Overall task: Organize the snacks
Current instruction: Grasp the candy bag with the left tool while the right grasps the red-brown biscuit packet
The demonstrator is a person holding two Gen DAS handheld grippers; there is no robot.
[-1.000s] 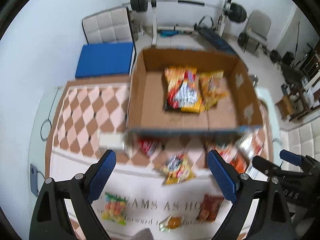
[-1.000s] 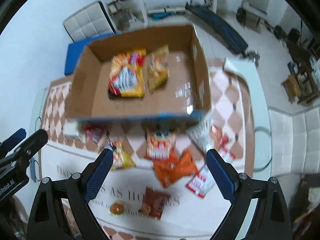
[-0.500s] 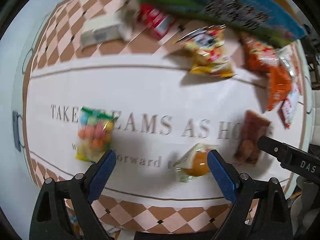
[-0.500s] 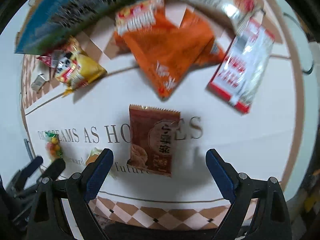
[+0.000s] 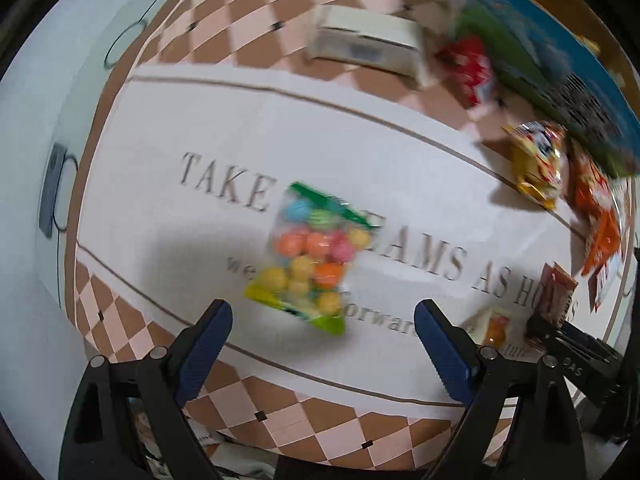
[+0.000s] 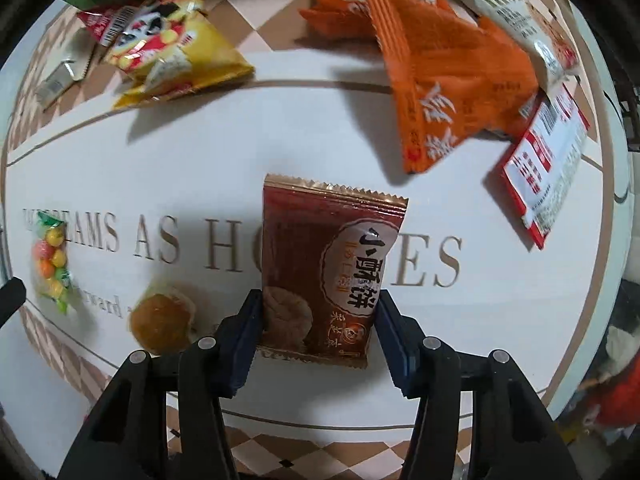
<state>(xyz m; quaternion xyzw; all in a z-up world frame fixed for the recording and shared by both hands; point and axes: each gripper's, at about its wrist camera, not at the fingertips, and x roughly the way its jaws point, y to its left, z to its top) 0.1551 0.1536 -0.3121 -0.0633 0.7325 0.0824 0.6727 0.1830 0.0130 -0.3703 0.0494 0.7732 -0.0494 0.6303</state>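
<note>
Brown foil snack packet [image 6: 320,272], serrated at its top edge and printed with Chinese characters, lay flat on our table [image 6: 280,128] over the lettering. Our right claw [image 6: 318,320] pointed down, its jaws just closing, pads touching the packet's lower sides. Blur softened the candy bag [image 5: 316,256] ahead of our wide-open, empty left claw [image 5: 322,328].

A glossy brown foil packet [image 6: 328,264] and a clear plastic candy bag [image 5: 312,256] lie on a smooth, matt printed tablecloth [image 5: 168,128] beside a cardboard box [image 5: 364,44].
</note>
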